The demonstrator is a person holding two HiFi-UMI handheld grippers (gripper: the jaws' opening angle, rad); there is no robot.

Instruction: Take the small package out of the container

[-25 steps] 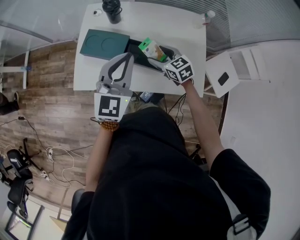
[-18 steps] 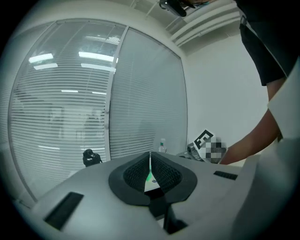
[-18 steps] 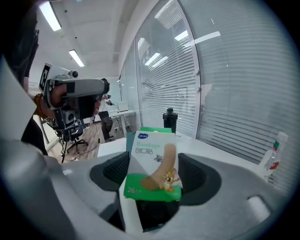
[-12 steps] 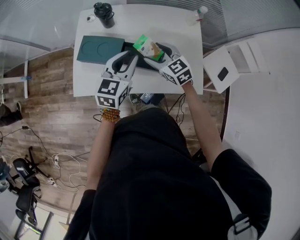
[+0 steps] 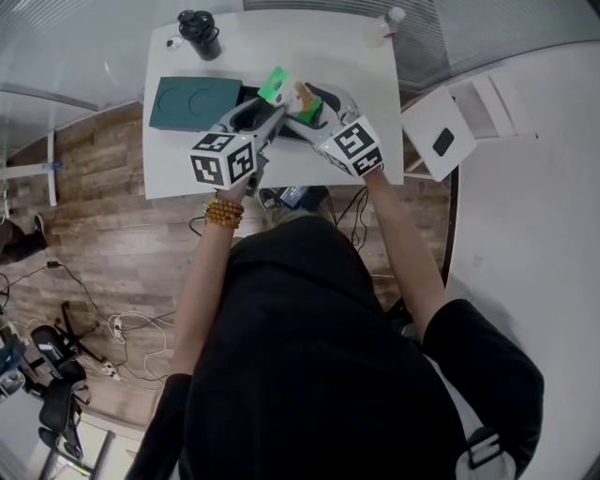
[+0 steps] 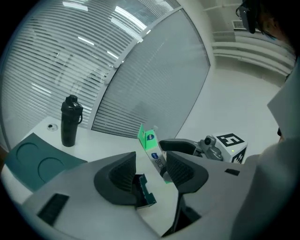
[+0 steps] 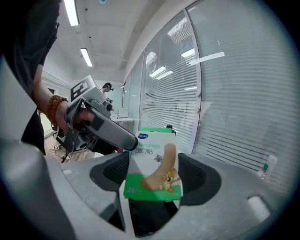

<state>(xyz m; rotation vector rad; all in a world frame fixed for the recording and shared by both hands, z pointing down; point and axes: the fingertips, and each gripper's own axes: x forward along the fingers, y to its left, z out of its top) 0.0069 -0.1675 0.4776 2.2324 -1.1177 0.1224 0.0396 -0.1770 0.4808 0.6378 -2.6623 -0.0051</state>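
Note:
The small green-and-white bandage package hangs above the dark container on the white table. My right gripper is shut on the package, its pads on the two side edges. My left gripper has come in from the left, and its jaws are opening. In the left gripper view the package stands edge-on between those wide jaws, close to the right pad, with a gap on the left. Below them lies the open dark green container.
The container's flat green lid lies to its left on the table. A black bottle stands at the far left corner and a small clear bottle at the far right. A white side stand is right of the table.
My left gripper moved from the table's near edge up to the package and spread its jaws around it. The right gripper carried the package slightly left and away from me.

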